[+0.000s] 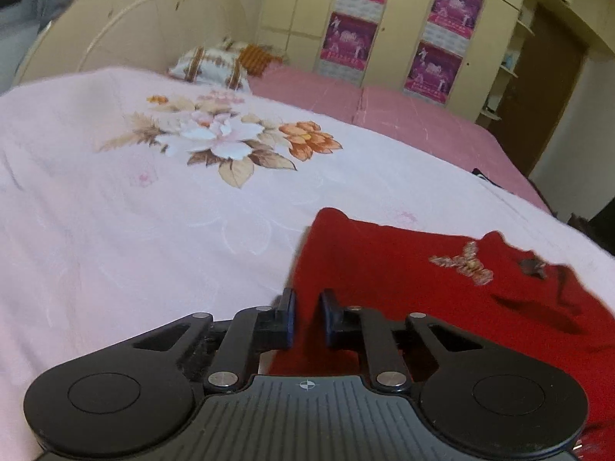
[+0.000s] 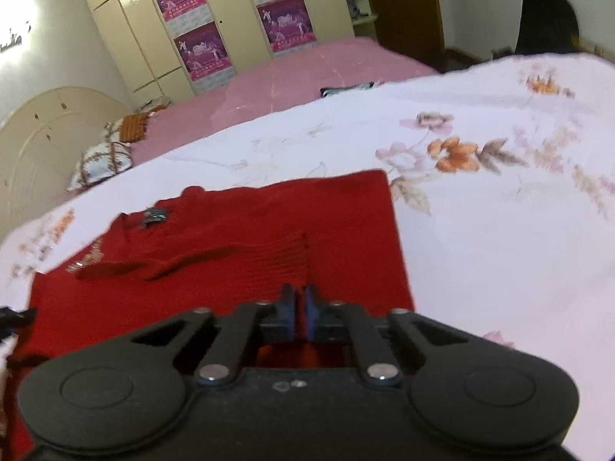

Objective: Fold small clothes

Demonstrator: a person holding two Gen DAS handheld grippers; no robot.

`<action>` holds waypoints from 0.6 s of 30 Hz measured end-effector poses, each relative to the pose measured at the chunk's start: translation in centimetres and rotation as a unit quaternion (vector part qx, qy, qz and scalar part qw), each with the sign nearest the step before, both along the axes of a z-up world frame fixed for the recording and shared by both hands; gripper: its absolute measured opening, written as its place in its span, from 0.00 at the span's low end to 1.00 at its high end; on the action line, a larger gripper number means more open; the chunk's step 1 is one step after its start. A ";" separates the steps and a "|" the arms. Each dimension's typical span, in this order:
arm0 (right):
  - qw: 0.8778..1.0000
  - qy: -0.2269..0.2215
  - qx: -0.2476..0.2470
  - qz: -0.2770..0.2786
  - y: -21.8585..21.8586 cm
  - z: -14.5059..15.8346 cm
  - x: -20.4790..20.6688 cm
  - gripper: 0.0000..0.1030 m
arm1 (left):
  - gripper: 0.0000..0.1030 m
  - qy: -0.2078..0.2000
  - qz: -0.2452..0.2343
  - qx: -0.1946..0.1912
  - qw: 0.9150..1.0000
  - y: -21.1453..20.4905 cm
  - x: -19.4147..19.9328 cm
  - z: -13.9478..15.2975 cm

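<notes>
- Floral pink bedsheet (image 1: 115, 211) covering the bed.
- Patterned pillow (image 1: 209, 67) at the bed's head edge, beside the cream headboard (image 1: 127, 27).
- Purple posters (image 2: 200, 52) on cream wardrobe doors (image 2: 127, 38).

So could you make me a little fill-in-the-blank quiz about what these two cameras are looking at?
1. The garment being folded is coloured ____.
2. It lies on a pale sheet printed with ____.
3. The purple posters are stuck on the doors of a ____.
4. The right gripper has its jaws nearly ____ over the garment's near edge.

Missing words: red; flowers; wardrobe; shut
</notes>
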State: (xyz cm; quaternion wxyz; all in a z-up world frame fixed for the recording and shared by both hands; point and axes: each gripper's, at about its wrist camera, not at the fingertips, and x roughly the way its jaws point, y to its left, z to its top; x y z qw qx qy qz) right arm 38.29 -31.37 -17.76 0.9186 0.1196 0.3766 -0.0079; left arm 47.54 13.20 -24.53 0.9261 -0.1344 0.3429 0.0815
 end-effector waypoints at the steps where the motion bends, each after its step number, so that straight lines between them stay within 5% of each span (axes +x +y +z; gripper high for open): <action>1: 0.999 0.007 -0.033 -0.008 0.3 -0.7 0.3 0.00 | 0.14 -0.003 -0.001 0.003 1.000 0.0 0.1 -0.1; 5: 0.998 0.007 -0.058 -0.009 0.6 -0.7 0.7 0.03 | 0.14 0.004 -0.011 0.043 0.999 -0.9 -0.3 1.1; 7: 0.999 -0.003 -0.049 -0.013 0.6 0.4 0.0 0.22 | 0.21 0.003 -0.013 0.037 0.999 -1.1 -1.6 2.1; 8: 0.999 -0.014 -0.049 -0.013 0.7 0.9 -0.5 0.22 | 0.31 0.002 -0.017 0.033 0.999 -1.2 -2.5 2.5; 10: 0.998 -0.028 -0.047 0.006 1.5 2.1 -1.5 0.22 | 0.81 -0.007 -0.033 0.034 0.999 -2.1 -4.2 3.3; 18: 0.996 -0.014 -0.040 0.080 7.8 2.3 -1.6 0.21 | 0.83 -0.002 -0.119 0.059 0.991 -8.3 -6.3 4.0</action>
